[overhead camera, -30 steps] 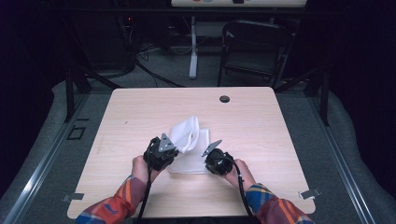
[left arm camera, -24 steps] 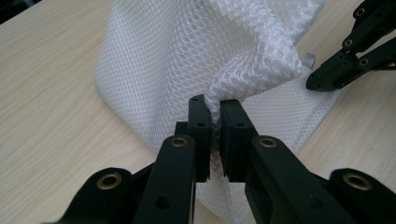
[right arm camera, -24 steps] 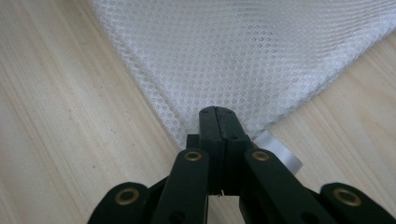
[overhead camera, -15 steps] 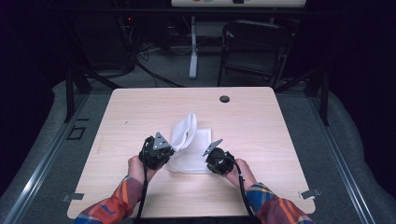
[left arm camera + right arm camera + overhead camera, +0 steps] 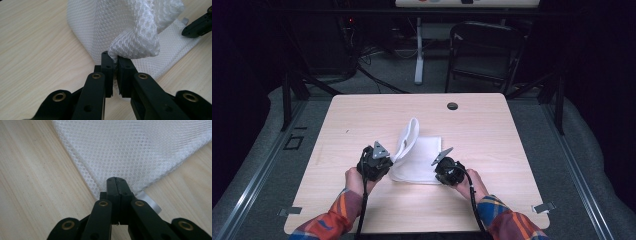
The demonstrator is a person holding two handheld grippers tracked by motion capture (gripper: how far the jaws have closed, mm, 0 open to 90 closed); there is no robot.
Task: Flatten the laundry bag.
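A white mesh cloth point(image 5: 419, 155) lies mid-table, its left part raised in an upright fold point(image 5: 408, 136). My left gripper point(image 5: 388, 161) is shut on a bunched edge of that fold, and the mesh point(image 5: 130, 32) billows up just past the left gripper point(image 5: 115, 61) tips. At the cloth's near right corner, my right gripper point(image 5: 438, 169) is shut on the mesh point(image 5: 140, 152), pinning it low on the wood. The right gripper point(image 5: 116, 182) has a small grey tab point(image 5: 148, 202) beside its jaws. The tip of the right gripper point(image 5: 197, 25) also appears in the left gripper view.
The light wooden table point(image 5: 362, 120) has a round dark hole point(image 5: 452, 106) near its far edge. Behind it stand a black folding chair point(image 5: 484, 55) and a white post point(image 5: 418, 55) on the grey floor. Bare wood point(image 5: 522, 150) surrounds the cloth.
The raised fold has narrowed and stands more upright, drawn slightly left and toward the person by the left gripper. The right gripper has stayed put on its corner.
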